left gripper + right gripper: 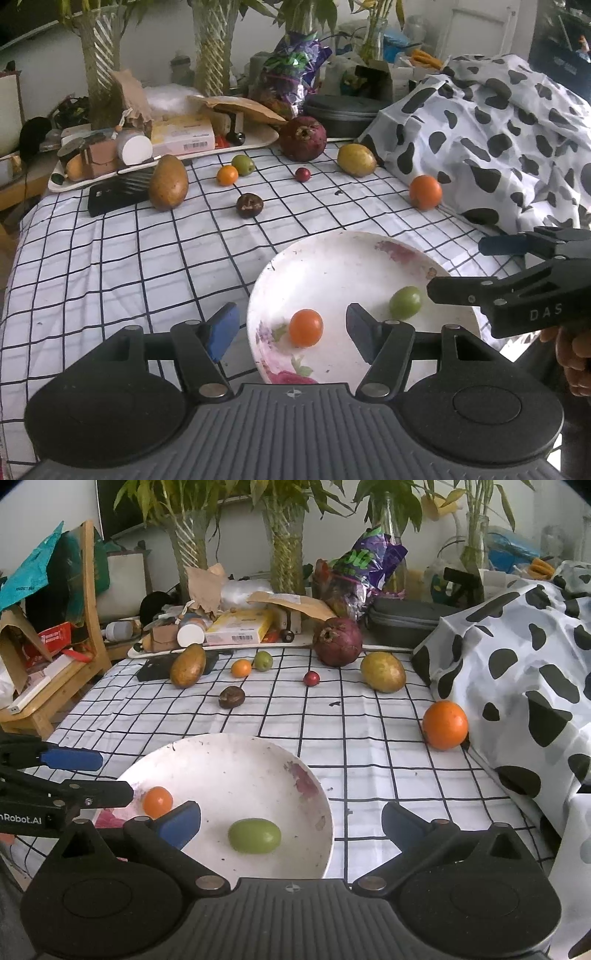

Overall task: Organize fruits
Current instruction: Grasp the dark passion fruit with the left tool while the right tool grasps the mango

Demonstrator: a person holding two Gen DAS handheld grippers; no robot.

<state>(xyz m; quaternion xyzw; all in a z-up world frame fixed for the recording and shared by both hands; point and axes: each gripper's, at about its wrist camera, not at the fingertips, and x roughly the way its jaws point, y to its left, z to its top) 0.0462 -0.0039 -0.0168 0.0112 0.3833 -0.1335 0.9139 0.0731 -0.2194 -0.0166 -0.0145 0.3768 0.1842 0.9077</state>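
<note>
A white flowered plate (332,258) (236,760) lies on the checked cloth and holds a small orange fruit (306,327) (157,801) and a green fruit (405,302) (254,836). My left gripper (291,332) is open and empty over the plate's near rim, its jaws either side of the small orange fruit. My right gripper (291,827) is open and empty over the plate's right rim, with the green fruit between its jaws. Further back lie a large orange (425,192) (445,724), a yellow mango (356,160) (383,672), a pomegranate (303,138) (338,641), a brown mango (168,182) (187,665) and several small fruits.
A cluttered white tray (255,142) (221,648) and glass vases stand at the back. A black phone (110,195) lies beside the brown mango. A cow-print cloth (498,129) (517,664) is heaped at the right. A wooden chair (55,686) stands left of the table.
</note>
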